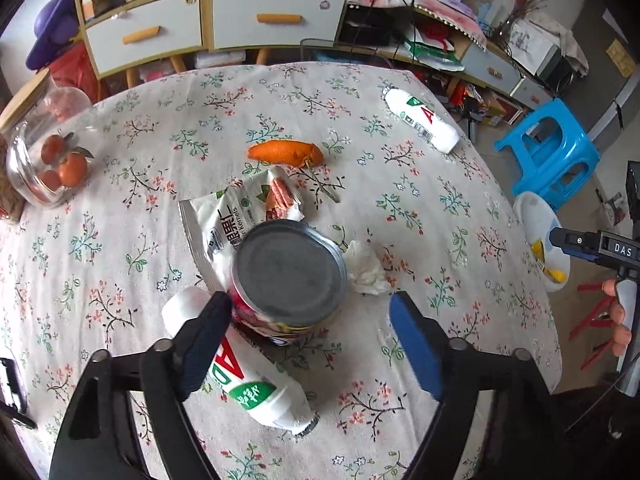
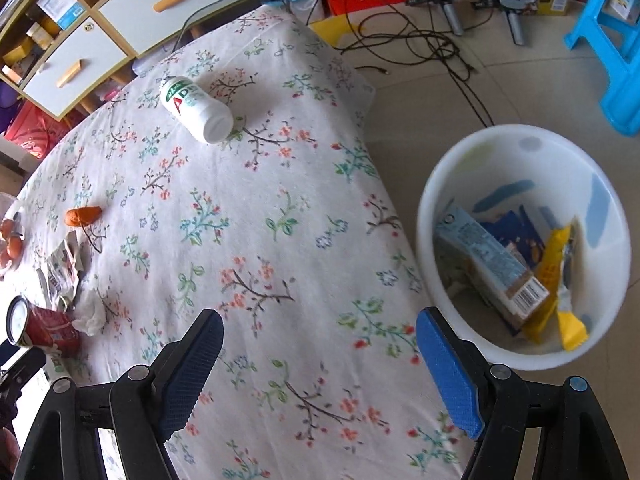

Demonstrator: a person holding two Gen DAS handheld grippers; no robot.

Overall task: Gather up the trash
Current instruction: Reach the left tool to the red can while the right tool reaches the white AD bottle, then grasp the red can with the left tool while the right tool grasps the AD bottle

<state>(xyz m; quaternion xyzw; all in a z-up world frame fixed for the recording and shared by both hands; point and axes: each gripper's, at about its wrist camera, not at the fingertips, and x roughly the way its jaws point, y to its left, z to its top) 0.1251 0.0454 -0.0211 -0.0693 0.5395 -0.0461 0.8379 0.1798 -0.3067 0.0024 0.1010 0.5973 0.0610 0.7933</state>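
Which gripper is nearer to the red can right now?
Left. The left gripper is open with the red can between its fingers. The right gripper is open over the table edge beside the white bin, the can far to its left.
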